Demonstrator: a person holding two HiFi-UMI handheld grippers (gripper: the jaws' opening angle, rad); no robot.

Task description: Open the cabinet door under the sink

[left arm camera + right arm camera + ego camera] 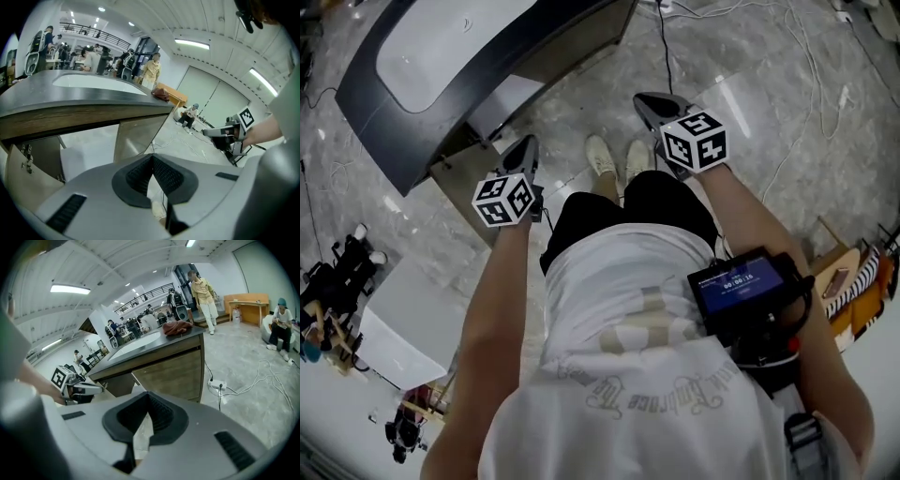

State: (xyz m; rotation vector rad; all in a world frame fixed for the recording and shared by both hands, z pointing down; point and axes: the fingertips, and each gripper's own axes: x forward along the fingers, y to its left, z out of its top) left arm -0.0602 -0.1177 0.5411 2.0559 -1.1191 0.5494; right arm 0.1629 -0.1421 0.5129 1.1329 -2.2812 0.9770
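The sink cabinet [546, 58] stands ahead of me under a dark countertop [370, 103] with a white basin [441, 42]. In the left gripper view its front is open: one door leaf [137, 133] is swung out at the right, and another [26, 176] with a hinge is at the left. A pale interior [89, 140] shows between them. My left gripper [525, 152] [152, 158] is shut and empty, close in front of the opening. My right gripper [651, 105] [147, 398] is also shut and empty. It hangs further right, off the cabinet's wooden side [176, 373].
My own shoes [614, 157] stand on the grey floor between the grippers. A red cloth [177, 327] lies on the counter's end. A power strip [217, 385] and loose cables [262, 376] lie on the floor to the right. Several people are in the background.
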